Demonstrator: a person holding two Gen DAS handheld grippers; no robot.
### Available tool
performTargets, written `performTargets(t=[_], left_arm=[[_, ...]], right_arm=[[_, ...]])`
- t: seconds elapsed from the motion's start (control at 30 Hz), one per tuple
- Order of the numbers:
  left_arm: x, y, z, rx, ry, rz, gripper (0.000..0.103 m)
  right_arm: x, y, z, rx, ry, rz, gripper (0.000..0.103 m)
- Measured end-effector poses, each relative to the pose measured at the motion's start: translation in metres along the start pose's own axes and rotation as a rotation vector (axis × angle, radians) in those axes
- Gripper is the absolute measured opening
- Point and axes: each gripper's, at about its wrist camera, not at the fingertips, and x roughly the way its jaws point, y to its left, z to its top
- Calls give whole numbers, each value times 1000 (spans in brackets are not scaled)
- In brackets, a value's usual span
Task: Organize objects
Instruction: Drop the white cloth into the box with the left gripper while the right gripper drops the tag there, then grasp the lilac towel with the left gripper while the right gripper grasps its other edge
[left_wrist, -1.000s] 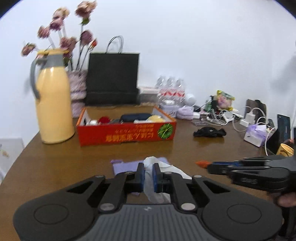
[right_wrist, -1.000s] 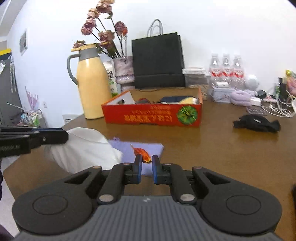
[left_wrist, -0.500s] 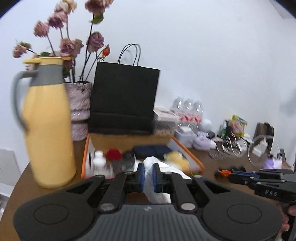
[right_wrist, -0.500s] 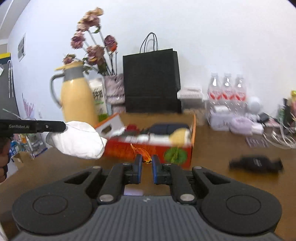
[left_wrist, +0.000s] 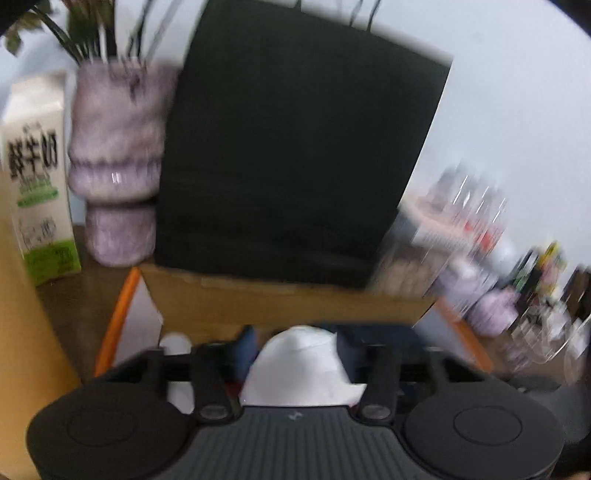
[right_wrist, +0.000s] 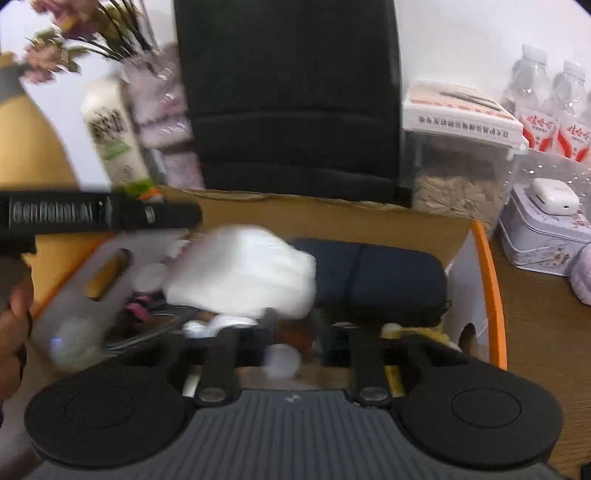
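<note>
The brown wooden worktop (right_wrist: 546, 332) carries, largest first, a tall black paper carrier bag (right_wrist: 288, 96) at twelve o'clock and, just in front of it, the open orange-edged cardboard box (right_wrist: 491, 295) that takes the tidied items. In the right wrist view a long dark-blue zipped pouch (right_wrist: 373, 277) lies in the box toward its two o'clock side, and a crumpled white cloth (right_wrist: 243, 269) hangs blurred over the middle of the box, just under the tip of the left gripper (left_wrist: 295, 350) that reaches in from nine o'clock. In its own view that gripper's fingers are parting, with the cloth between them and seemingly slipping free. The right gripper (right_wrist: 295, 332) is likewise spreading its fingers above the near part of the box; a small reddish-brown scrap (right_wrist: 291, 332) shows between them, too blurred to name. To release well, I would keep both grippers above the box walls, let each piece drop clear of the fingers before drawing back, and avoid snagging the cloth on withdrawal.
</note>
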Motion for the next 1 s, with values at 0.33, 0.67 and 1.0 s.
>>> performTargets(t=[0.33,0.67,1.0], left_arm=[[-8,10,0,-3,20,6,62],[-145,-33,-69,146,-72,135,89],[-349,-70,-272,188,-142,-44,102]], right_arm=[[-46,-19,10,44,-109,-37,69],[-142,13,-52,56,-145,-57,81],[-315,89,-259,76,-226,-35,103]])
